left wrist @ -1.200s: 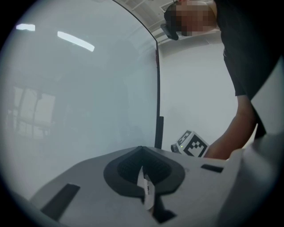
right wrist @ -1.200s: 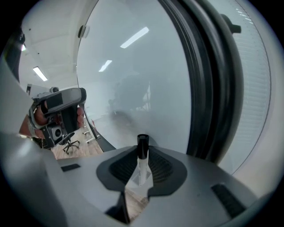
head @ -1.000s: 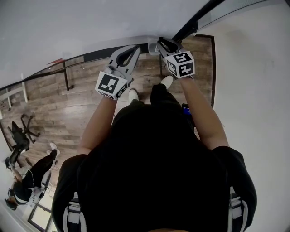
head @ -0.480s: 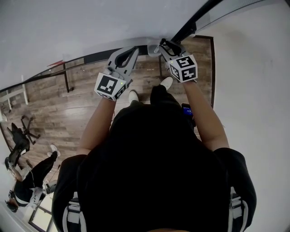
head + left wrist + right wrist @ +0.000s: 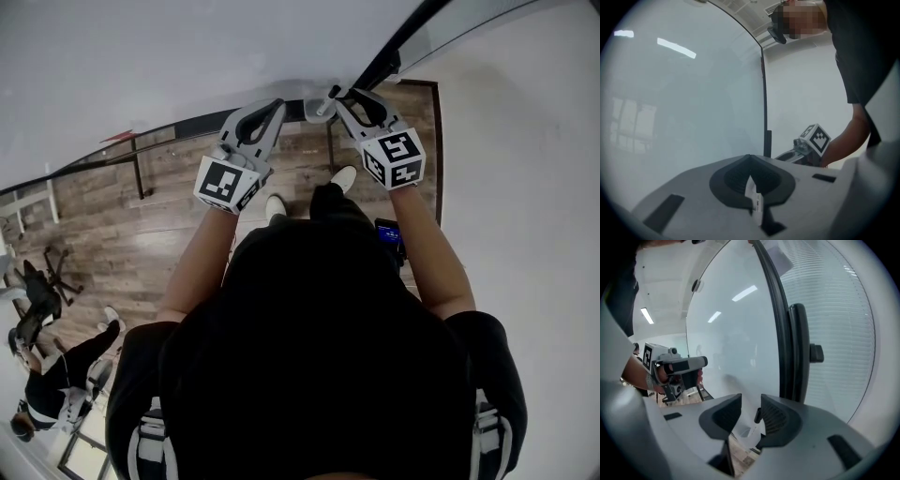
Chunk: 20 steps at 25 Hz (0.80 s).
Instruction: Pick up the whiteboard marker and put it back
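Note:
The whiteboard marker (image 5: 756,417) shows as a small dark tip with a pale body, low against the board, seen through my right gripper's gap. In the head view it is a light grey stub (image 5: 324,103) at the board's foot. My right gripper (image 5: 751,401) is open above it. Its jaws have just been opening, and the pads touch nothing. The right gripper (image 5: 349,96) points at the board's black frame (image 5: 777,319). My left gripper (image 5: 750,157) is shut, empty but for a white label at its seam, and is held level before the whiteboard (image 5: 684,93).
Beyond the frame is a glass wall with blinds (image 5: 834,315). Wooden floor (image 5: 169,216) lies below, with a black stand (image 5: 139,171). A seated person (image 5: 56,370) and an office chair (image 5: 37,292) are at the lower left.
My right gripper has lifted off the board's foot, its marker cube moving towards the camera and to the right. The left gripper has stayed almost still.

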Motion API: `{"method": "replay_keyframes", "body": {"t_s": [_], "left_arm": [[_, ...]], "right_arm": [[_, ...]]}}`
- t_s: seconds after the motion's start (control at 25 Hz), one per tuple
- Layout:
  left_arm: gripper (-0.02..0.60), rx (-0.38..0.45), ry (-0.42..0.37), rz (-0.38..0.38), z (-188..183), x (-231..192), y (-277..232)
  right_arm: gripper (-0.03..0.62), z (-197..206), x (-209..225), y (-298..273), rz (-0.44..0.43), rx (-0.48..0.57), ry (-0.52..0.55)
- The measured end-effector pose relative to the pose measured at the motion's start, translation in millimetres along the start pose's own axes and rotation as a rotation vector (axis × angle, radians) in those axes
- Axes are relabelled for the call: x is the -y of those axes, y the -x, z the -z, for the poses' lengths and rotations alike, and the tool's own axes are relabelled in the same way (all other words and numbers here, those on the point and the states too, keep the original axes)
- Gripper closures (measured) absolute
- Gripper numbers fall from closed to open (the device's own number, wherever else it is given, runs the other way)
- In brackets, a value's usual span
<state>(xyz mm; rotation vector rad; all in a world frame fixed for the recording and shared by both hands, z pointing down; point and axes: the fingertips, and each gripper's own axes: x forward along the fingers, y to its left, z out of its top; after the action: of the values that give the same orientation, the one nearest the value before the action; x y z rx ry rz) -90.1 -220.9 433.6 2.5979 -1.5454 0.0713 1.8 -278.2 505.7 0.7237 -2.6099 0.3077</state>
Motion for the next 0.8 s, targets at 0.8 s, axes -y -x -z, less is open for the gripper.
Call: {"method": "replay_keyframes", "body": {"t_s": [0.8], "left_arm": [[0.578, 0.103, -0.033, 0.116, -92, 50, 27]], "right_arm": [[0.574, -122, -79, 97, -0.118, 0.333, 0.094]]}}
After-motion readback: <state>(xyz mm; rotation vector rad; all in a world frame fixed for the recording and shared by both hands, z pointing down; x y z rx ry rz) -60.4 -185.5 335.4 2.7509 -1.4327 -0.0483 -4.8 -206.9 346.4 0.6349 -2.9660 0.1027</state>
